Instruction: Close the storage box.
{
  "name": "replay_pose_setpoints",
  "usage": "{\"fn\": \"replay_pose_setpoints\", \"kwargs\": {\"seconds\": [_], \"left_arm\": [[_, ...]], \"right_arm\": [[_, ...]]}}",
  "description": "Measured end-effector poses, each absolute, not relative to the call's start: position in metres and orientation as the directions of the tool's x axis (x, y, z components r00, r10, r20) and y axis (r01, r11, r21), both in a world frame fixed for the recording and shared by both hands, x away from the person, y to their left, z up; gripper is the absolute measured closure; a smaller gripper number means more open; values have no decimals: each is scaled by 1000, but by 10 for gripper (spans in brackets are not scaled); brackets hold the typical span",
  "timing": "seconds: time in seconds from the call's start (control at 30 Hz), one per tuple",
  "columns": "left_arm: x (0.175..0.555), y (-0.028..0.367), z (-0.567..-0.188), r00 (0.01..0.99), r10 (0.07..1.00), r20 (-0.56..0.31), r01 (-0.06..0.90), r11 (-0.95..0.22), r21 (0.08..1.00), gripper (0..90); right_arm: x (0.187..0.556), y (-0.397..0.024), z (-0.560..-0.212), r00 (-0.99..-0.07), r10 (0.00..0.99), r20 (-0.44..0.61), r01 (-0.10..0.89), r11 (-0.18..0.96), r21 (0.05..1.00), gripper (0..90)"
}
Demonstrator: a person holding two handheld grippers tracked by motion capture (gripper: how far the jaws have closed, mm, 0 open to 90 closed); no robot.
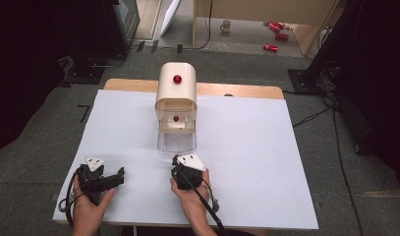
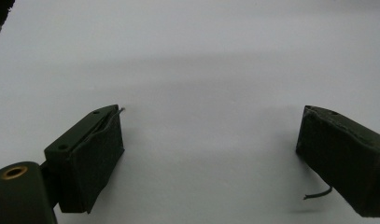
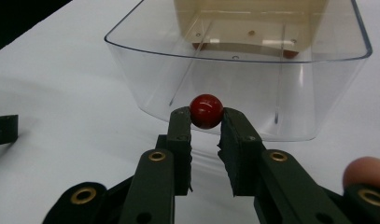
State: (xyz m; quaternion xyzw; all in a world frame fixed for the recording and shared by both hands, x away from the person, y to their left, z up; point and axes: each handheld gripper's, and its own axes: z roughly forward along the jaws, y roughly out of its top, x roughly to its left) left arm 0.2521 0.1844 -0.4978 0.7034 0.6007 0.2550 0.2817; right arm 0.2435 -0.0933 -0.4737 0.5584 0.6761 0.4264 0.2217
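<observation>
Knob (image 3: 206, 111) sits pinched between right tool's (image 3: 206, 122) tips, on clear drawer (image 3: 243, 100) front.

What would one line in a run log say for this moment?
left hand-held gripper: open, over white table | right hand-held gripper: shut on red knob | clear drawer: pulled out of cream cabinet

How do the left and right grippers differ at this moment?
The left gripper has its jaws wide apart with nothing between them; the right gripper is shut on the red knob of the clear drawer. In the high view the left gripper lies near the table's front left corner, pointing sideways, while the right points at the cream cabinet. Both are black, hand-held and carry a grey plate.
</observation>
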Motion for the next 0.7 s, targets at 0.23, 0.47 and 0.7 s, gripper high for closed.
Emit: {"fn": "replay_pose_setpoints", "kwargs": {"seconds": [0.23,0.47,0.7], "left_arm": [[252,184,-498,148,989,20,701,-119,703,73],[252,184,-498,148,989,20,702,-119,703,73],[252,185,-498,149,989,20,702,-120,702,73]], "right_arm": [[259,-94,-472,-277,946,170,571,20,821,754],[278,-92,-472,-275,948,163,575,26,818,754],[295,-91,-471,-268,951,156,576,28,817,754]]}}
